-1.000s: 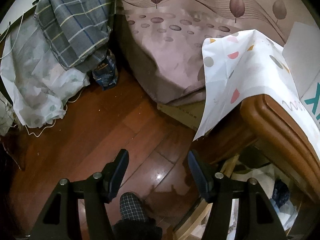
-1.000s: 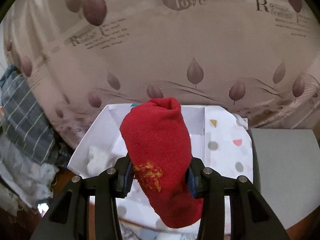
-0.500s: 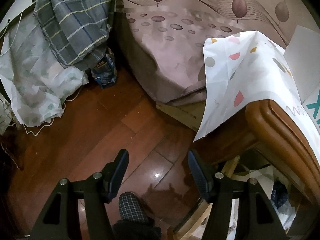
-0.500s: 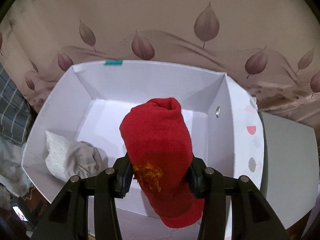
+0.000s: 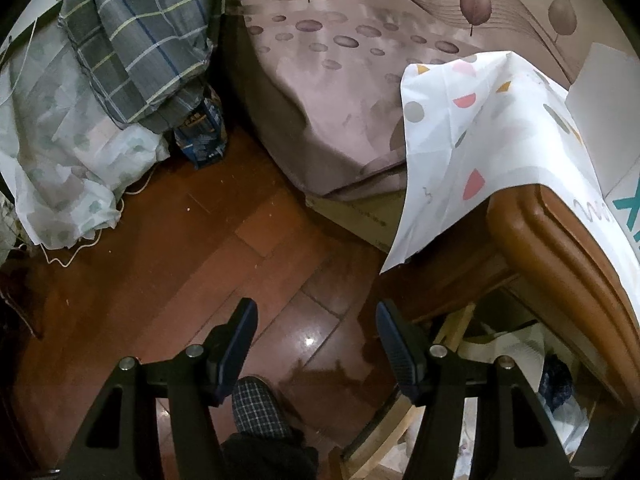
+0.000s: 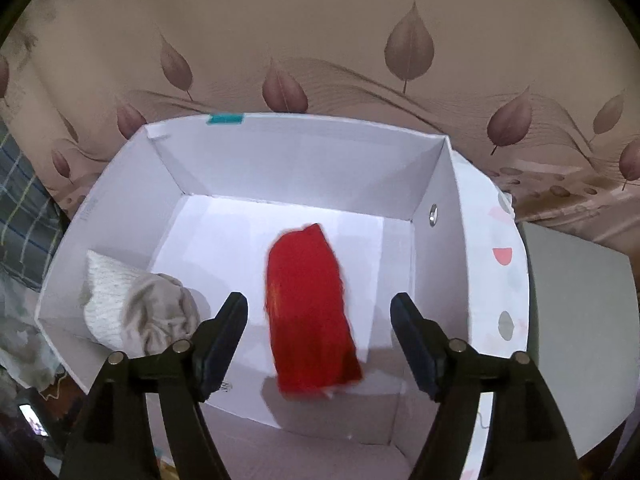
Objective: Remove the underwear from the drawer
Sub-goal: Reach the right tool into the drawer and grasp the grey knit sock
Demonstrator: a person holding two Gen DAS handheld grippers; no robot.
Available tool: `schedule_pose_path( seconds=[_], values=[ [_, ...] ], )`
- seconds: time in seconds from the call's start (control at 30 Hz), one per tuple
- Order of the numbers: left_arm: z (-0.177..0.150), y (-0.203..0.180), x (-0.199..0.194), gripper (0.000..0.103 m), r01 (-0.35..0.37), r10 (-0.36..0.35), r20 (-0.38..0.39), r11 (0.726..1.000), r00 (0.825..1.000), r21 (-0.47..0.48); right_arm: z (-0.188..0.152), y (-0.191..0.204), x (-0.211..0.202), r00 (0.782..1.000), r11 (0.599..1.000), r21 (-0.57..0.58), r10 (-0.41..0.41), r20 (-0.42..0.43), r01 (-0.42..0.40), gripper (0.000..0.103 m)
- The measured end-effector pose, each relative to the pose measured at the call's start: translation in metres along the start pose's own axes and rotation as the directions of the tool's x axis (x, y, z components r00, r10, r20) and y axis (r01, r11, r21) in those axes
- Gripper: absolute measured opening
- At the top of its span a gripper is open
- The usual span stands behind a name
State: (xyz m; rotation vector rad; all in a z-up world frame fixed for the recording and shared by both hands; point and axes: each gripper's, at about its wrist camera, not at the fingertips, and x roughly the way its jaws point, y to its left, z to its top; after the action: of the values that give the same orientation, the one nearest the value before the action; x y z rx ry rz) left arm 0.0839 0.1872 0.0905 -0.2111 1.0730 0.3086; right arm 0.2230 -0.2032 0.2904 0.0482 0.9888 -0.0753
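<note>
R gripper (image 6: 318,322) sits nearest the lens w/ its jaws opening, pads clear of cloth on both sides; the red garment (image 6: 310,312) is motion-blurred in the gap between them, over the floor of the white box (image 6: 256,160), so it reads as just let go and dropping in. Step in hand looks like the drop-off of one piece of underwear, prob. nearly done. The garment's long axis runs near-to-far, roughly in line w/ the fingers, narrower end pointing at the box's far wall, wider end toward the camera. To its left, against the box's left wall, lies a beige and white bundle (image 6: 136,312), apart from the red piece. Beyond the box is the leaf-print bedspread (image 6: 400,60).

L gripper (image 5: 316,336) hangs apart and empty above the wood floor (image 5: 160,260), a checked slipper (image 5: 256,408) below it. Right of it the open drawer (image 5: 532,352) shows more cloth inside.

Next move prob. calls for lifting the R gripper clear of the box, then going to the drawer for another piece
</note>
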Motion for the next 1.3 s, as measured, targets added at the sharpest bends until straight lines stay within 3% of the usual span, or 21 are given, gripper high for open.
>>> schedule_pose_path(
  seconds=[0.27,0.4,0.53,0.63,0.73,0.8,0.93,1.3],
  values=[
    [0.0,-0.001,0.002,0.063,0.021,-0.021,-0.019,1.0,1.0,-0.015,-0.051,0.0,-0.073,0.997,0.994,-0.082,0.071,0.037,-0.068,0.075],
    [-0.002,-0.004,0.003,0.063,0.024,-0.024,-0.029,1.0,0.999,-0.007,-0.1,-0.006,-0.09,0.996,0.988,-0.128,0.085,-0.022,-0.087,0.078],
    [-0.004,-0.006,0.002,0.063,0.022,-0.022,-0.024,1.0,0.999,-0.004,-0.156,-0.01,-0.074,0.985,0.981,-0.174,0.06,-0.16,-0.088,0.078],
    [-0.005,-0.006,0.002,0.063,0.026,-0.026,-0.027,1.0,0.999,-0.001,-0.195,-0.013,-0.045,0.96,0.978,-0.187,0.041,-0.276,-0.095,0.079],
    [-0.005,-0.006,0.003,0.063,0.031,-0.031,-0.03,1.0,0.999,0.005,-0.226,-0.018,-0.005,0.91,0.981,-0.165,0.028,-0.415,-0.105,0.081],
    [-0.005,-0.006,0.003,0.063,0.039,-0.039,-0.033,0.999,0.999,0.009,-0.244,-0.019,0.026,0.864,0.978,-0.166,0.025,-0.503,-0.124,0.081],
    [-0.006,-0.011,0.005,0.063,0.053,-0.052,-0.047,0.998,0.998,0.027,-0.263,-0.021,0.064,0.82,0.97,-0.212,-0.023,-0.572,-0.121,0.081],
    [-0.013,-0.026,0.011,0.063,0.084,-0.077,-0.083,0.993,0.994,0.084,-0.289,-0.019,0.117,0.75,0.965,-0.229,-0.058,-0.658,-0.126,0.083]
  ],
)
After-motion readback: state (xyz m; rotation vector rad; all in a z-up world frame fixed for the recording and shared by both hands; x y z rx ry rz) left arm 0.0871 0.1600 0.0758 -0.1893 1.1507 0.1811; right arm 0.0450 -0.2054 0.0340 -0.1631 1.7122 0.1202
